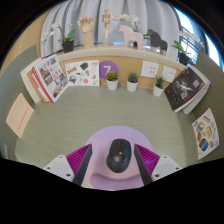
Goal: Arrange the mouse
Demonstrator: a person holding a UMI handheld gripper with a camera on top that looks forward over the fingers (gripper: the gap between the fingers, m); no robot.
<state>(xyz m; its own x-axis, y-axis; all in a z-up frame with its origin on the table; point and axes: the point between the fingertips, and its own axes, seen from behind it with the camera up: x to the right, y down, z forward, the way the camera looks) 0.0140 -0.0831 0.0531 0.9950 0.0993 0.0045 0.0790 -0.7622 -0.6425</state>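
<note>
A black mouse [119, 154] with a small orange mark on its top lies on a round lilac mat [100, 139] on the green table. My gripper [114, 158] is around it. The mouse stands between the two dark fingers [88, 158], resting on the mat. A narrow gap shows on its left side, and its right side is close against the other finger. The magenta finger pads show at both sides. The mouse's near end is hidden below the view.
Open books lean at the left [45, 78] and at the right [185, 88]. Three small potted plants [132, 80] stand along the back wall, under a shelf with figurines [128, 35]. Printed cards lie at the left [20, 118] and the right [205, 132].
</note>
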